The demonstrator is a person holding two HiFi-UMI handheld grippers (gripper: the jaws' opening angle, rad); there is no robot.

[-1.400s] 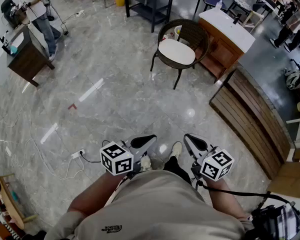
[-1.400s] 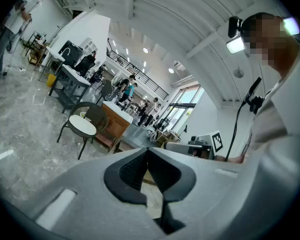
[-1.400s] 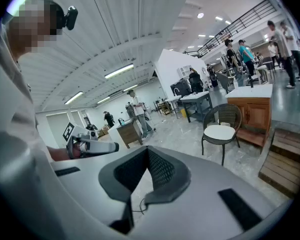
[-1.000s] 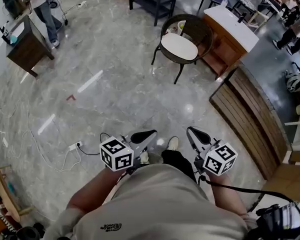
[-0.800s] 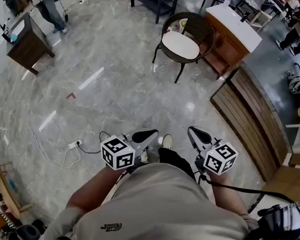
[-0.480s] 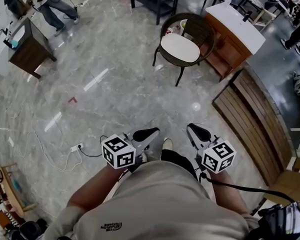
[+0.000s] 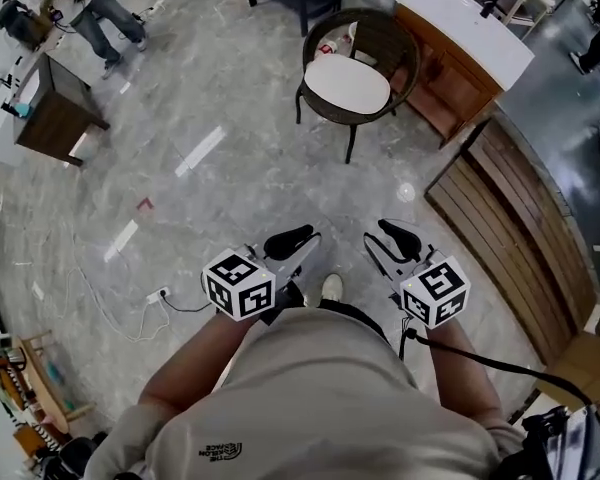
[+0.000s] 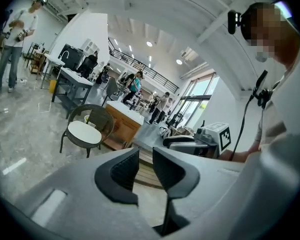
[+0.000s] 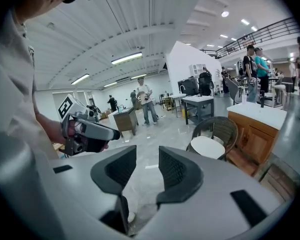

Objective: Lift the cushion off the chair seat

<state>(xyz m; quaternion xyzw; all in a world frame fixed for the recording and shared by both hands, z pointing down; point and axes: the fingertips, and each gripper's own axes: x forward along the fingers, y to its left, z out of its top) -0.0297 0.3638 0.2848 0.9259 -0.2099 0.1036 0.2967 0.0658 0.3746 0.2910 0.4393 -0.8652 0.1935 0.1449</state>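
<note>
Opening on both sides: left gripper jaws parting slightly, right gripper jaws parting wider. Nothing sits between either pair, only floor beyond. Both are held low in front of the person's torso, side by side, pointed toward the chair. The white round cushion lies flat on the dark wicker chair's seat, well apart from both grippers across grey marble floor. A wooden cabinet with a white top stands just beside the chair, to its right. A power strip with its cable lies on the floor near the left gripper. A second person stands far off, top left.
</note>
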